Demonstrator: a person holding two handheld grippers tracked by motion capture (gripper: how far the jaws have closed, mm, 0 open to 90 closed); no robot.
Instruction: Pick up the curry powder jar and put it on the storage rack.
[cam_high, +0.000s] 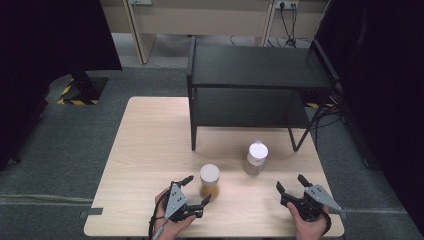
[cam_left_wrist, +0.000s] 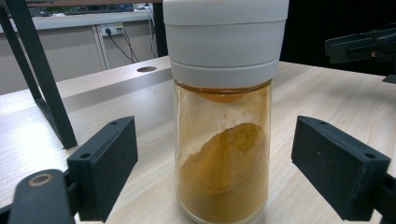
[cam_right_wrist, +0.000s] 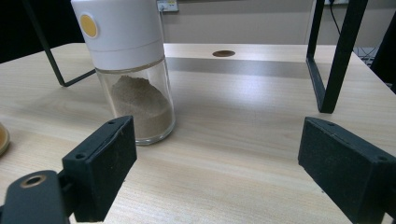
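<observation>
Two glass spice jars with white caps stand on the wooden table. The jar of orange-brown powder stands upright between the jaws of my left gripper; both pads stay apart from the glass, so the gripper is open. The jar of grey-brown powder stands farther back and to the right. My right gripper rests near the table's front right, open, with nothing between its jaws; the grey-brown jar is ahead of it and to its left.
A black two-level metal shelf stands on the back half of the table, its legs just behind the jars. Dark curtains flank the scene, and cables hang at the shelf's right side.
</observation>
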